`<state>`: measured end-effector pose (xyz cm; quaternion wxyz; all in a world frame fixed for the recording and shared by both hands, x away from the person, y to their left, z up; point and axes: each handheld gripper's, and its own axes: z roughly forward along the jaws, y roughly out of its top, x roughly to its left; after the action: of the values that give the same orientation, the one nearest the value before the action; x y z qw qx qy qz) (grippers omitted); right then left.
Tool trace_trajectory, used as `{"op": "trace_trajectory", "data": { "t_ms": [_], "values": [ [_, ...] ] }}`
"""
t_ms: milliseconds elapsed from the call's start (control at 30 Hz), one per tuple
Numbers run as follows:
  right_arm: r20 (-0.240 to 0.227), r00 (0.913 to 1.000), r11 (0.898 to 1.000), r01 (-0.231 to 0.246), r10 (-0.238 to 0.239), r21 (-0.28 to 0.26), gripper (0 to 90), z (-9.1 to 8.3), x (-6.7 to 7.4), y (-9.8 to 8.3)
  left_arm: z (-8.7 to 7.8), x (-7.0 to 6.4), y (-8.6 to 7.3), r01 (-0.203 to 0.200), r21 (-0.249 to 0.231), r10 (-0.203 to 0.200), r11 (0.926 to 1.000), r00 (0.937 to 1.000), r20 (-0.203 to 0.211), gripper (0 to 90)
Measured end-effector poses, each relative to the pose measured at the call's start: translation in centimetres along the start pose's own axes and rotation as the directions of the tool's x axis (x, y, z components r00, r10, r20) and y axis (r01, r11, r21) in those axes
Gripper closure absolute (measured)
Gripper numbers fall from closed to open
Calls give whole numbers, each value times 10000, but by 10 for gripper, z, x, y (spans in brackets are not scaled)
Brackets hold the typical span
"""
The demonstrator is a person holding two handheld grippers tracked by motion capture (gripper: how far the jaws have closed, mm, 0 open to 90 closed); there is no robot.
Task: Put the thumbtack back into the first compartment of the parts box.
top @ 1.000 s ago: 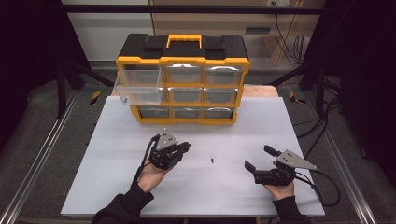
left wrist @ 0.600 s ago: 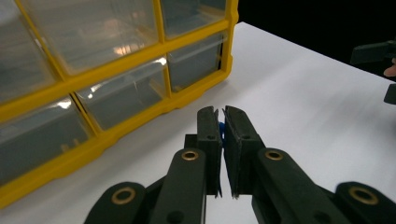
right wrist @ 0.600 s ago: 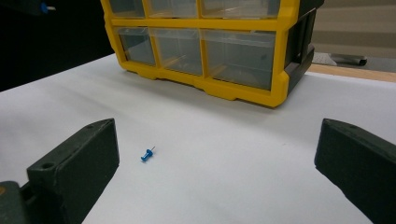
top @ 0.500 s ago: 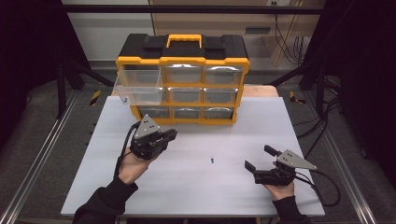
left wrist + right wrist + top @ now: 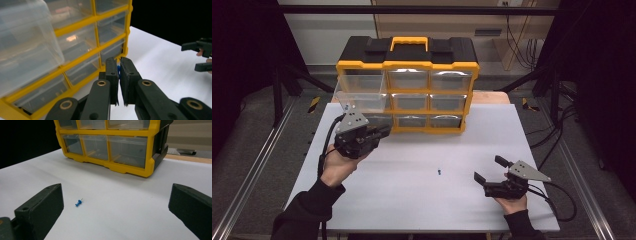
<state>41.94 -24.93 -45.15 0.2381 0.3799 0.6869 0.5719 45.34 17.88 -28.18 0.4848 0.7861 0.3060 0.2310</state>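
Blue pushpin [image 5: 118,71] pinched in closed left gripper [image 5: 119,66], best carried level into pulled-out clear drawer [image 5: 360,95] upper left; right gripper [image 5: 490,170] held wide open, empty

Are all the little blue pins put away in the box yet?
Not yet. Done: one clear drawer of the yellow organizer is pulled out. In hand: the left gripper is shut on a blue pin, raised beside that drawer. Left: a second blue pin lies on the white table, near the open right gripper, and the drawer likely needs closing.
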Motion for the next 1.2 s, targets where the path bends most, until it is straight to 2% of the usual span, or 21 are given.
{"op": "trace_trajectory", "data": {
  "t_ms": [133, 200, 233, 367, 500, 633, 700, 767, 933, 1000, 1067, 1100, 1133, 1167, 1200],
  "values": [
    [13, 10000, 10000, 25, -25, 9, 7, 0, 0, 0, -10, 7, 12, 118, -302, -121, 9995, 9999, -86, 847],
    [-87, 9998, 9999, -159, 159, -41, 7, 0, 1, 0, -13, 11, 18, 95, -353, -101, 9993, 9998, -166, 847],
    [-17, 9999, 9999, 121, -121, 60, 7, 0, -1, 0, -14, 12, 21, 94, -368, -102, 9993, 9998, -191, 847],
    [2, 9998, 9998, 191, -191, 21, 7, -1, -2, 0, -19, 18, 32, 161, -559, -182, 9983, 9991, -376, 847],
    [15, 10000, 10000, 14, -14, 22, 7, 0, 0, 0, -22, 26, 44, 59, -799, -107, 9968, 9982, -594, 847],
    [24, 10000, 10000, 82, -82, 11, 7, 0, -1, 0, -21, 35, 53, 64, -723, -126, 9974, 9963, -851, 847],
    [-68, 9999, 9999, -132, 131, -24, 7, 0, 1, 0, -20, 38, 56, 68, -657, -131, 9978, 9953, -960, 847],
    [9, 10000, 10000, 19, -19, 19, 7, 0, 0, 0, -19, 41, 59, -81, -672, 3, 9977, 9934, -1148, 846],
    [22, 10000, 10000, 78, -78, 11, 7, 0, -1, 0, -13, 51, 64, -117, -658, 24, 9978, 9903, -1391, 847],
    [17, 10000, 10000, 35, -35, 22, 7, 0, 0, 0, -11, 54, 65, -158, -611, 63, 9980, 9884, -1518, 846],
    [-32, 9998, 9998, -204, 204, -3, 7, 0, 1, 1, -9, 58, 67, -96, -589, -5, 9982, 9856, -1692, 846],
    [3, 10000, 10000, 77, -77, 50, 7, 0, -1, 0, -8, 60, 67, -8, -612, -99, 9981, 9848, -1733, 846],
    [-10, 9999, 9999, 132, -131, 76, 7, -1, -1, 0, -7, 62, 67, 16, -619, -125, 9981, 9841, -1770, 845],
    [-67, 9999, 9999, -145, 145, -19, 7, 0, 1, 1, -5, 64, 68, 9, -549, -108, 9985, 9834, -1809, 845],
    [-69, 9999, 9999, -147, 147, -16, 7, 0, 1, 1, -4, 66, 68, 0, -501, -96, 9987, 9815, -1914, 845]
  ]
}}
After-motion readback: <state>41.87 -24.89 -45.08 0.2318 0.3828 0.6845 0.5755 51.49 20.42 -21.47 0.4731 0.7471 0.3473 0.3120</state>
